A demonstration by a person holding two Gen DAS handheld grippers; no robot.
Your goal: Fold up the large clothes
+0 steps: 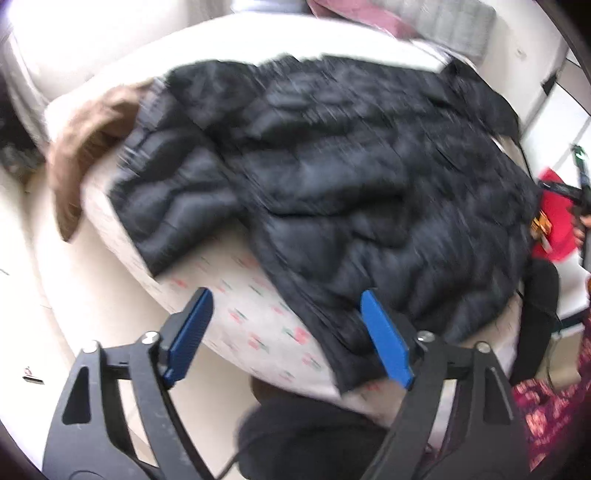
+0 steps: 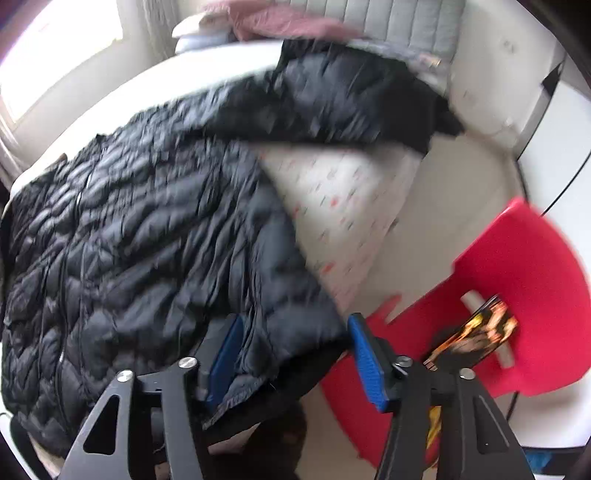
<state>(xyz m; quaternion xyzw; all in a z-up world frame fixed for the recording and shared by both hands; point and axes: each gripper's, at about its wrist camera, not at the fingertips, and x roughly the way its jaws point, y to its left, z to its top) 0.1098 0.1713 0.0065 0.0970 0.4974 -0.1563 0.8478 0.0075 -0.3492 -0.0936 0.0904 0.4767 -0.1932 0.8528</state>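
Bedding with a small red-and-green print covers the one bed (image 1: 255, 295), and one black quilted puffer jacket (image 1: 332, 177) lies spread across it. In the left wrist view, the left gripper (image 1: 284, 332) has its two blue fingers (image 1: 192, 332) spread wide; one hovers over bare sheet beside the jacket's hem, the other overlaps the hem edge, though blur hides whether it touches. One brown fur trim (image 1: 85, 147) hangs off the bed's far-left corner at the jacket's hood end. One red chair (image 1: 557, 218) shows past the jacket's right edge, and pink bedding (image 1: 351, 14) lies at the head of the bed.

In the right wrist view, the same jacket (image 2: 147, 236) fills the left side, one sleeve (image 2: 354, 96) stretched toward the bed's far edge over bare printed sheet (image 2: 343, 206). The right gripper (image 2: 295, 350) is spread too, its two blue fingers (image 2: 365, 362) straddling the jacket's near hem corner without pinching it. The red chair (image 2: 517, 266) stands just right of the bed, one orange-and-black packet (image 2: 476, 336) resting on its seat.
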